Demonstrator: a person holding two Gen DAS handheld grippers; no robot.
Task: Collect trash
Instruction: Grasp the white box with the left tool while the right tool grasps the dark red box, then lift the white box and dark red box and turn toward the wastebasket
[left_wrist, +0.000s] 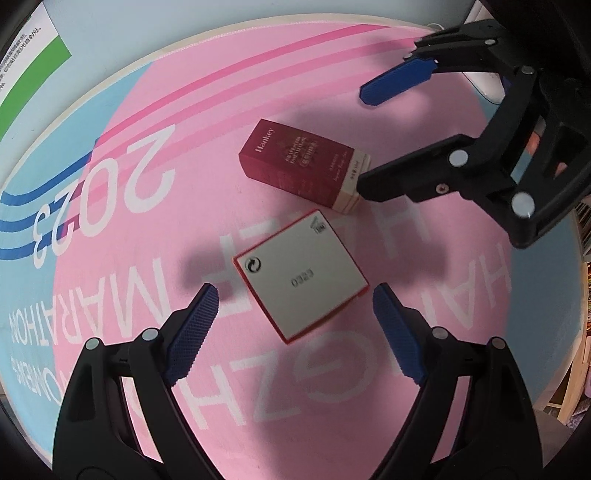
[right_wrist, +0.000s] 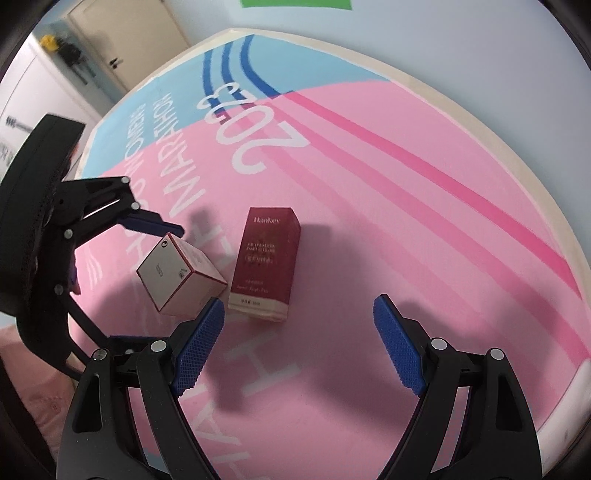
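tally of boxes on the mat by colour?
Dark red box: 1
White box with red edges: 1
Total: 2
Both lie on the pink mat; neither claw holds one.

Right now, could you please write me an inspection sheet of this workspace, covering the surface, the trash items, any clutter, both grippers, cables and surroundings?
Surface: pink and light-blue printed marathon banner covering the table.
Job's things: dark red rectangular carton lying flat; white cube-shaped box with red edges beside it, apparently apart.
Clutter: nothing seen.
Grippers: left gripper open, its fingers on either side of the white box without gripping it; right gripper open, near the red carton, holding nothing.
Cables: nothing seen.
Surroundings: pale wall with green-edged poster, beige door, shelves at the edge of the left wrist view.
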